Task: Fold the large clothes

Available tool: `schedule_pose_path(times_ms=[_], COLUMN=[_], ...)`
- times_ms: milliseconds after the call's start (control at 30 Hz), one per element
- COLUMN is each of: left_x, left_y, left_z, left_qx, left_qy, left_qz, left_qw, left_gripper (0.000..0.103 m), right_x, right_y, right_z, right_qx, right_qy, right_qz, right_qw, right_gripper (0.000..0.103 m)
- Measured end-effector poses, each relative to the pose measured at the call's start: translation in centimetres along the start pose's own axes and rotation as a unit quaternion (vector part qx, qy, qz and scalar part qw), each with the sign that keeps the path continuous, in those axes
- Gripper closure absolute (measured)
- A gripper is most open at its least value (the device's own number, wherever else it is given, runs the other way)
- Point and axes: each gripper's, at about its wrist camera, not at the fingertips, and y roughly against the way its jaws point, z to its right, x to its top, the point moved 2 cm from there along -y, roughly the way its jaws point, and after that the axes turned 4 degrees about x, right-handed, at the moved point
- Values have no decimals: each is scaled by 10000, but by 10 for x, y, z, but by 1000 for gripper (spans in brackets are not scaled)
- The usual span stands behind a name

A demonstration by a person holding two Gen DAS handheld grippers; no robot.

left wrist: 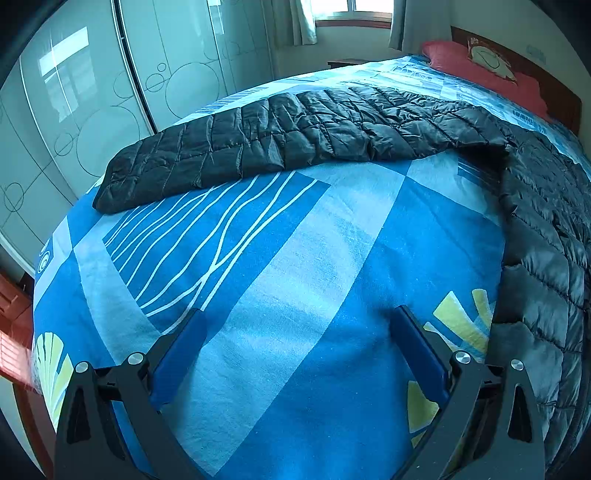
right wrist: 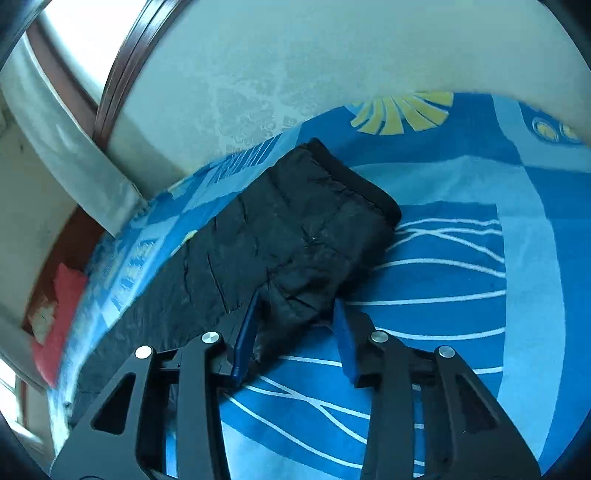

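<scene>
right gripper nearer, jaws apart straddling jacket sleeve, sleeve runs toward 1 o'clock; left gripper wide open, empty

A black quilted puffer jacket lies flat on the bed, one sleeve stretched straight out sideways.

Ahead of the jaws, a blue patterned bedspread covers the bed; beyond stand frosted wardrobe doors, a curtained daylit window, and a red pillow.
</scene>
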Motion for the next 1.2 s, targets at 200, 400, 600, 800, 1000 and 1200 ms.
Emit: schedule_pose_path(times_ms=[200, 400, 600, 800, 1000, 1200], left_x=[0, 0, 0, 0, 0, 0], left_y=[-1, -1, -1, -1, -1, -1], left_z=[0, 0, 0, 1, 1, 0], left_qx=[13, 23, 24, 25, 41, 53], left_qy=[-7, -14, -15, -16, -20, -22], left_qz=[-1, 1, 2, 4, 10, 24], left_qw=[10000, 10000, 10000, 10000, 10000, 10000], left_gripper=[4, 4, 4, 4, 4, 4], right_x=[17, 41, 45, 48, 39, -7], right_y=[18, 2, -23, -21, 7, 35], right_z=[20, 40, 18, 9, -43, -155], right_qx=[-201, -248, -435, -112, 482, 1390], right_qy=[-168, -126, 515, 425, 862, 1890], right_qz=[215, 1, -195, -97, 106, -50], right_qw=[9994, 9996, 9975, 9990, 9951, 9721], right_gripper=[45, 30, 49, 89, 90, 90])
